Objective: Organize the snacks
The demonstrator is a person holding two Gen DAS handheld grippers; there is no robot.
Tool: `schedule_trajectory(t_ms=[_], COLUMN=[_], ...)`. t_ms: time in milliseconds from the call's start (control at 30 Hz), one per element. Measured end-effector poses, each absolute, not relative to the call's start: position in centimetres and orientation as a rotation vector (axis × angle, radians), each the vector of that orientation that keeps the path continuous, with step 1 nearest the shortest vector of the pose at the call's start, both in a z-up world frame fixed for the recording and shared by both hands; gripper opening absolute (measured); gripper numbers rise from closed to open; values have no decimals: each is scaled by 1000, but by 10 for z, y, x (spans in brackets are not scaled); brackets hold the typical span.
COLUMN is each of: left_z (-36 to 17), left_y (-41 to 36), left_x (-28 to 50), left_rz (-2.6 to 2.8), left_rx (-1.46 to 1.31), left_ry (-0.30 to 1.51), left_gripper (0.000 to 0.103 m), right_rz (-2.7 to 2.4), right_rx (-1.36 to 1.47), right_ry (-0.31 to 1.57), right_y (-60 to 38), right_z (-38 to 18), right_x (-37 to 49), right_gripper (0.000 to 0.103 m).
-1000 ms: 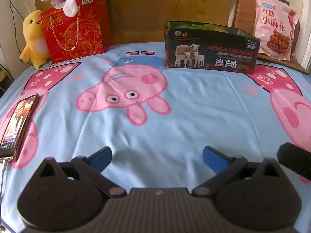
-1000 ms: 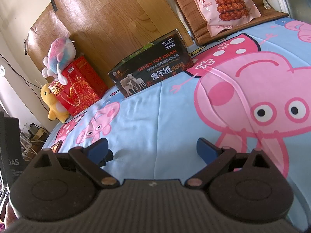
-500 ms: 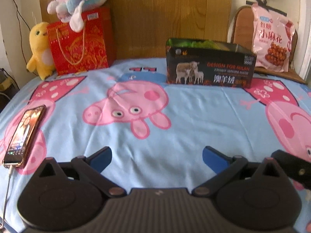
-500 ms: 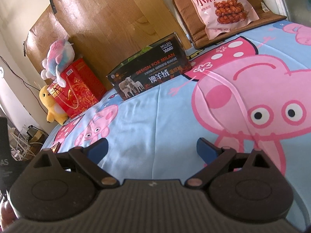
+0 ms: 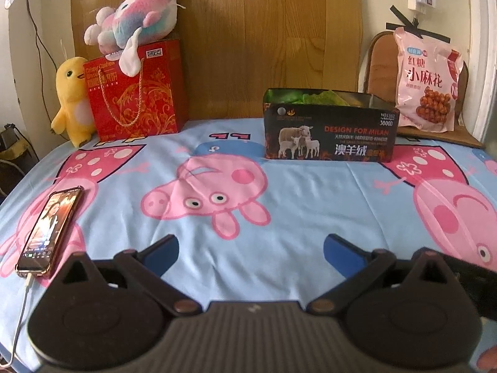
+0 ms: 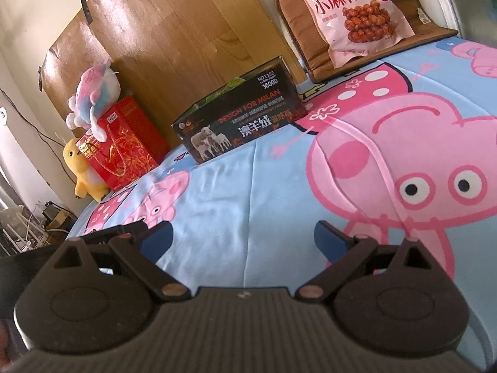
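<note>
A black open-top box (image 5: 330, 132) with sheep printed on its side stands at the back of the bed, green packets showing inside; it also appears in the right wrist view (image 6: 239, 121). A pink snack bag (image 5: 427, 82) leans upright on a chair at the back right, and is seen larger in the right wrist view (image 6: 348, 9). My left gripper (image 5: 251, 253) hovers low over the blue cartoon sheet, open and holding nothing. My right gripper (image 6: 243, 237) is likewise open with nothing between its blue-tipped fingers (image 6: 160, 236). Both are well short of the box.
A phone (image 5: 49, 228) with a cable lies on the sheet at the left. A red gift bag (image 5: 135, 93) with a pastel plush (image 5: 133, 20) on top and a yellow duck toy (image 5: 71, 99) stand at the back left. A wooden board (image 5: 264, 31) backs the bed.
Both grippers have pulled back and tilted up a little, so the box, gift bag and snack bag sit lower in view. Neither gripper changed its opening.
</note>
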State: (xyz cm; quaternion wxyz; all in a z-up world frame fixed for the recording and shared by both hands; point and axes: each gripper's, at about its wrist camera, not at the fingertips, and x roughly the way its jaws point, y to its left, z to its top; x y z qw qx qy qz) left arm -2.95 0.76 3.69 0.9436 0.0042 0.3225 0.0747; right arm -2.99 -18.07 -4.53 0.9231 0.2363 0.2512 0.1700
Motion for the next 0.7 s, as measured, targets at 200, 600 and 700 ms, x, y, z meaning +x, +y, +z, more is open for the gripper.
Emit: schedule_trajectory(t_ms=[200,600,700], left_z=[36,21,20], left_y=[3,0,0], left_x=[-32,-26,-26], left_rz=[154,108,111], left_rx=[29,5,6], left_ry=[672,781,789], left_gripper=[103,103,103], right_rz=[349,344,342], right_rx=[486,492,492], right_ry=[512,513,516], right_y=[-182,-183,-183], right_z=[-44,-45,-46], right_x=[-30,-31,-31], right_gripper=[99,99,99])
